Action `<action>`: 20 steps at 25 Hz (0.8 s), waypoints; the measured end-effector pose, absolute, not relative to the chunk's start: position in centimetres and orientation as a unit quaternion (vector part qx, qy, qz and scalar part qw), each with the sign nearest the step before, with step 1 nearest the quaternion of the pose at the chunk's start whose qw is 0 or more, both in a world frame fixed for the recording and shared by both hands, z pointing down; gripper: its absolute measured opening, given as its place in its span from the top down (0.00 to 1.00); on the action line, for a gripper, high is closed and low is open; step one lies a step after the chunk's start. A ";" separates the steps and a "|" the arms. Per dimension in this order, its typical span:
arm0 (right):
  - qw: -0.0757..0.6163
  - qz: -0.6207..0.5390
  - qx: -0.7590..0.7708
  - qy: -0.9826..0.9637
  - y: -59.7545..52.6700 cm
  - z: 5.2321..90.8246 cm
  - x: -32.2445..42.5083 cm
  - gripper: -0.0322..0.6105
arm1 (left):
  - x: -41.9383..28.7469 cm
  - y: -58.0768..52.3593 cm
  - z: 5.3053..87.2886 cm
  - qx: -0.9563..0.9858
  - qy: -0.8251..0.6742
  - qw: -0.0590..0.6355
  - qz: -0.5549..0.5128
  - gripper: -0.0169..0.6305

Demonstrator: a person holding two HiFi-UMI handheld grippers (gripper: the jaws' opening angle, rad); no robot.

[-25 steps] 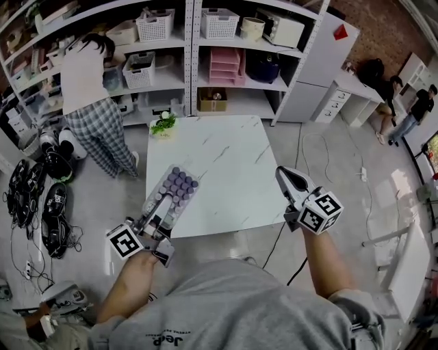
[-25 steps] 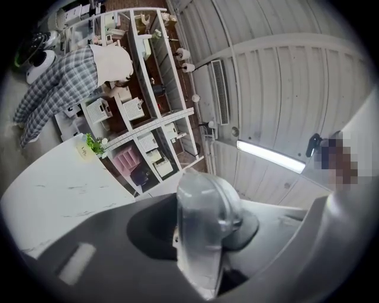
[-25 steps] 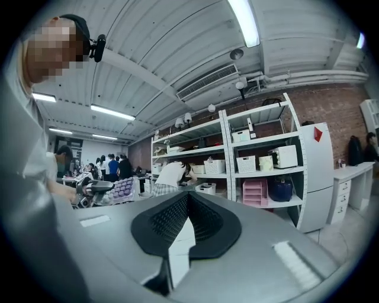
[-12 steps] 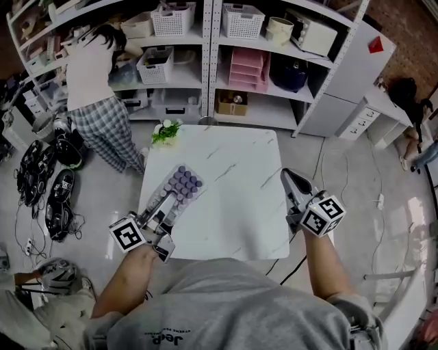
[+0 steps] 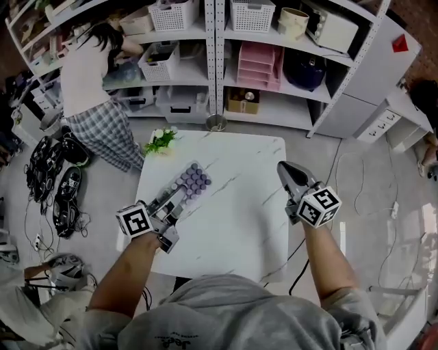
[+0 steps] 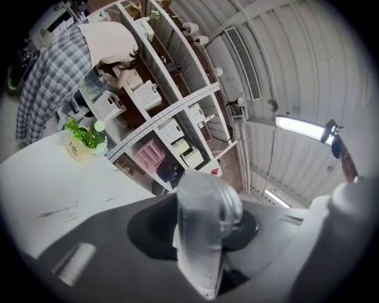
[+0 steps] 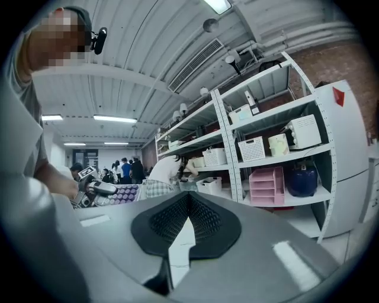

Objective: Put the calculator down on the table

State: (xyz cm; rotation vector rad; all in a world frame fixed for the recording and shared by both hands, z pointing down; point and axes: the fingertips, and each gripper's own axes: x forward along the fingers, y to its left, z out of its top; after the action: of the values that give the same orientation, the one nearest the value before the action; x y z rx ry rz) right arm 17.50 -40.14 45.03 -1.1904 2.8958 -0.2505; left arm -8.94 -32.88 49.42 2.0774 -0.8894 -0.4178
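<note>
Currently the step in hand is the carry: the left hand-held gripper point(image 5: 171, 202) is clamped on the calculator point(image 5: 190, 182), which hangs over the left part of the bench point(image 5: 236, 205), apparently not yet resting on it. The right hand-held gripper point(image 5: 286, 171) has its jaws together and is empty. The next move probably calls for lowering the calculator flat, then letting go. A small pot point(image 6: 76, 151) at the bench's far corner holds a green plant point(image 6: 87, 133); what the shelf baskets point(image 5: 252, 14) hold cannot be made out.

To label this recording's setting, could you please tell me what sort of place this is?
Probably a lab or workshop storeroom: open metal shelving stacked with baskets, a marble-top table, and cables heaped nearby.
</note>
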 end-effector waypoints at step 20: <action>-0.050 -0.096 -0.425 0.899 -52.6 54.6 14.6 0.95 | -4.3 -52.9 64.3 0.829 -0.274 0.486 0.031 0.73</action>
State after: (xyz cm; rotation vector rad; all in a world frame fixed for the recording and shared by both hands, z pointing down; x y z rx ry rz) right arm 14.59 -52.64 54.65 -1.3794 2.9166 -0.3122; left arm -4.32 -52.95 64.34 2.0185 -0.6677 0.0743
